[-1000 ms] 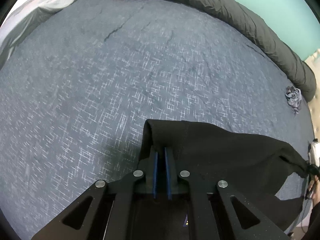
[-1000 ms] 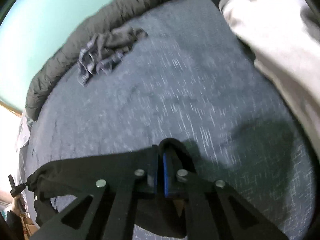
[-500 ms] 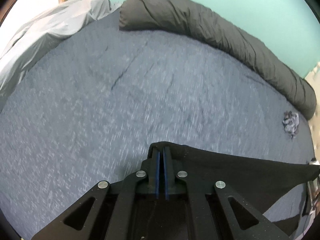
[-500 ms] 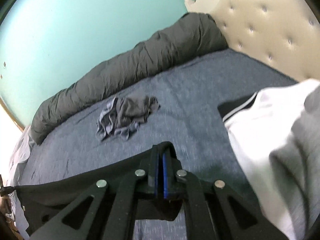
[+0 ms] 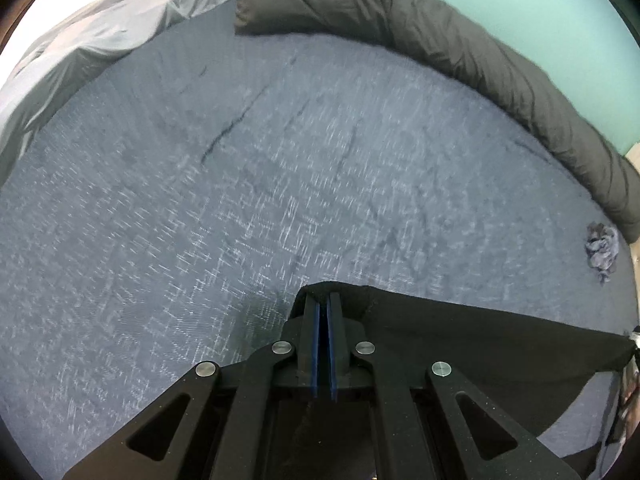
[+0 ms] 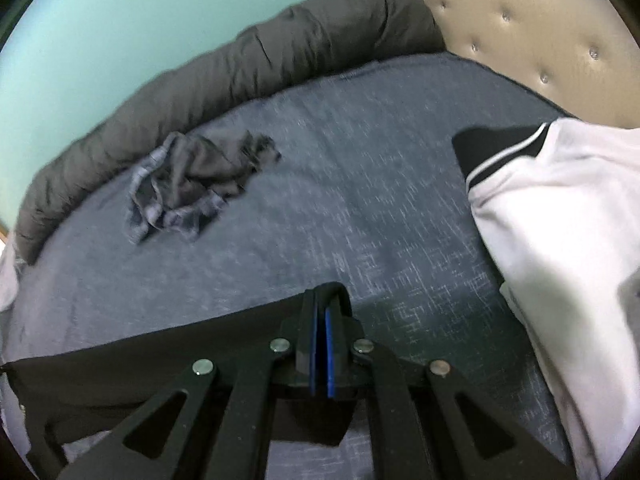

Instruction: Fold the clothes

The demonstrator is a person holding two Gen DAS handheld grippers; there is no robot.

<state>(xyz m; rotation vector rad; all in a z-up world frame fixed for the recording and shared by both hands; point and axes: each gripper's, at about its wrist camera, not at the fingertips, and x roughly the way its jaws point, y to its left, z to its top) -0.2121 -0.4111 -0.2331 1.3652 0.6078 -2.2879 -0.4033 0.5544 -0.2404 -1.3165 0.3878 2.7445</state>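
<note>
The black garment [image 5: 460,340] hangs stretched between two sets of tongs above a bed [image 5: 240,200] with a blue-grey speckled cover. Its lower part is cut off by the frame edge and by the tool bodies, so its type cannot be told. The left tongs [image 5: 323,308] are pressed together on one upper corner of the cloth, blue pads nearly meeting. From there the top edge runs taut to the right, ending at the picture's rim, where the other tool is too small and dark to make out. In the right wrist view, the right tongs [image 6: 322,304] are clamped on the opposite corner, a fold of black fabric looping over the tips. The cloth is plain, matte, without visible print or seams. Both views are slightly blurred. Beyond lie a crumpled grey garment [image 6: 192,188], a long dark grey bolster [image 5: 460,52] against a turquoise wall [image 6: 120,32], a white garment with black trim [image 6: 560,208], and a tufted beige headboard [image 6: 540,32].
</note>
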